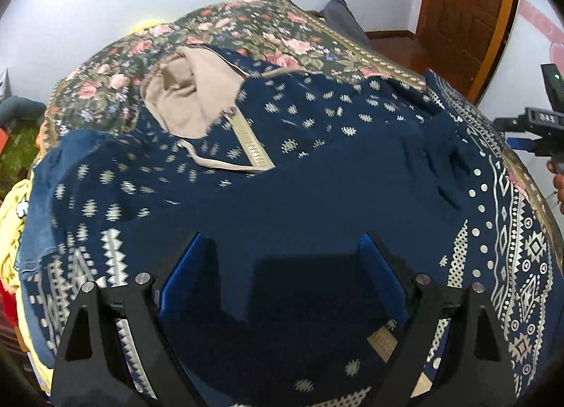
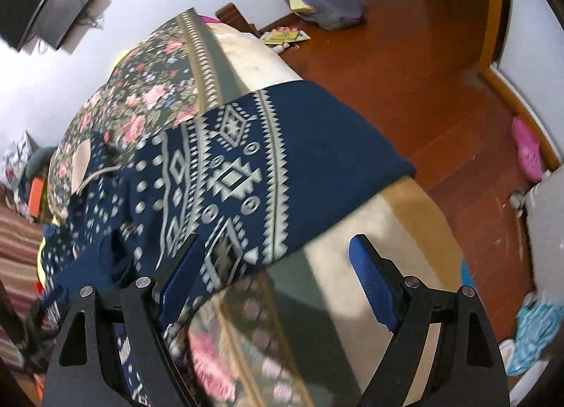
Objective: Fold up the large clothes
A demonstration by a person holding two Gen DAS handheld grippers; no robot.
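The navy patterned garment (image 1: 317, 178) lay spread across the floral bedspread (image 1: 246, 30), its beige hood (image 1: 183, 93) at eleven o'clock. The left gripper (image 1: 282, 266) and right gripper (image 2: 275, 266) both hung released, jaws apart, grasping nothing.

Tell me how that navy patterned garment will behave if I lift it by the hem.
The navy garment looks thin and wrinkled, so it will probably sag. Its hem overhangs the bed edge, so it may slide off. The beige lining could flop out.
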